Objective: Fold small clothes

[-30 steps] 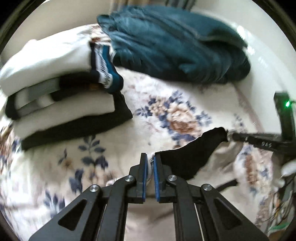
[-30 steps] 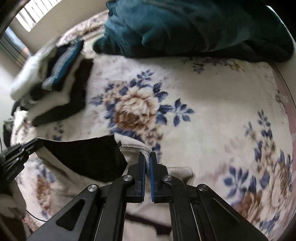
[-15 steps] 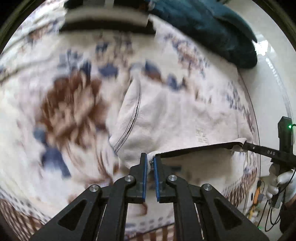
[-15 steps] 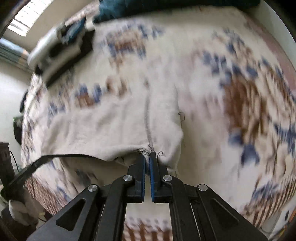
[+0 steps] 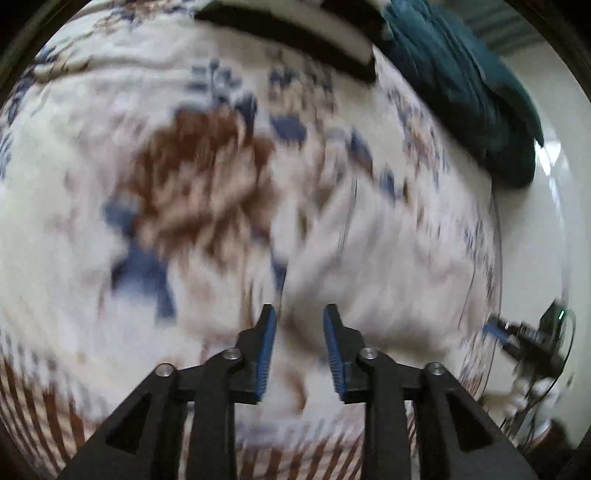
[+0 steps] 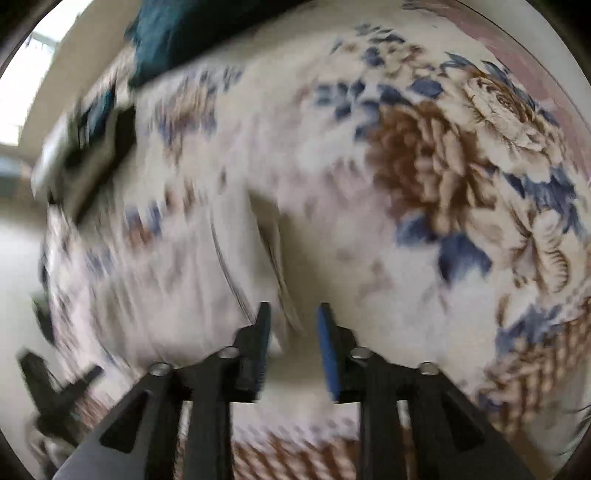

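Note:
A small cream garment lies spread on the floral blanket, blurred by motion. My left gripper is open and empty just above the garment's near left edge. In the right wrist view the same garment lies left of center, one seam visible. My right gripper is open and empty above its near right edge. The right gripper also shows at the right edge of the left wrist view, and the left gripper at the lower left of the right wrist view.
A stack of folded clothes sits at the far side of the blanket, also in the right wrist view. A dark teal blanket is bunched at the far right. The blanket's brown striped border runs along the near edge.
Both grippers have opened and let go of the cream garment, which now lies flat on the blanket. Both views have tilted further down toward the blanket.

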A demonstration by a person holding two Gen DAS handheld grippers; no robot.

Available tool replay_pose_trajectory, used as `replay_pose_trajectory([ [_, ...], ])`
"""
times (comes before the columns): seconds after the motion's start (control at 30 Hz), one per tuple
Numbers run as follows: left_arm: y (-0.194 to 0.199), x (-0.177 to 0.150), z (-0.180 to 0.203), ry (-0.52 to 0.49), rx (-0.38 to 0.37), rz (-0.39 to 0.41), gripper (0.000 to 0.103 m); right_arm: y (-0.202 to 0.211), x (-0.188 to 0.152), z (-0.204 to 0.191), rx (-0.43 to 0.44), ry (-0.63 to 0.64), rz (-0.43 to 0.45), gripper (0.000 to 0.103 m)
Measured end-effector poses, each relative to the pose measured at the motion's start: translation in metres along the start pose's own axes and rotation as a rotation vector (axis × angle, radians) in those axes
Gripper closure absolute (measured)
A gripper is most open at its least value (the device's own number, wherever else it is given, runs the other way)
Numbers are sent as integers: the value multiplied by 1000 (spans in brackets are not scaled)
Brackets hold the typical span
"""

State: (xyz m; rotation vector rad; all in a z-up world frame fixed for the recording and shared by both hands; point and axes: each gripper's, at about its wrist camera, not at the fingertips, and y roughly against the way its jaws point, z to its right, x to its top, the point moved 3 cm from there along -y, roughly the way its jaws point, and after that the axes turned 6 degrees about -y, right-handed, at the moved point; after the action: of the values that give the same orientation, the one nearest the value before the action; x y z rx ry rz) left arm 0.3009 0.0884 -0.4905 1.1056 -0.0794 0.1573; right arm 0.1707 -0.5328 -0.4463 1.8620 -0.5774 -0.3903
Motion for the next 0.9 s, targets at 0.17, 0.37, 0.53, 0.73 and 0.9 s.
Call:
replay_pose_trajectory([
  [0.17,-35,69,10,43,-95,40,58,-33,43,-9,128,-140,-50,54],
  [0.37,-77,89,34,-95,-25,21,97,-64,61,-27,121,-163,-95,92],
  [0.53,-108,92,7,-82,60,-30,97,-78,71,-15,82,-235,-56,93],
  [0.73,-110,94,-1,-114,89,-57,97,-104,69,-8,53,-260,-104,93],
  [0.9,-81,89,-12,-25,-61,-19,79,-92,74,-12,138,-222,-131,44],
])
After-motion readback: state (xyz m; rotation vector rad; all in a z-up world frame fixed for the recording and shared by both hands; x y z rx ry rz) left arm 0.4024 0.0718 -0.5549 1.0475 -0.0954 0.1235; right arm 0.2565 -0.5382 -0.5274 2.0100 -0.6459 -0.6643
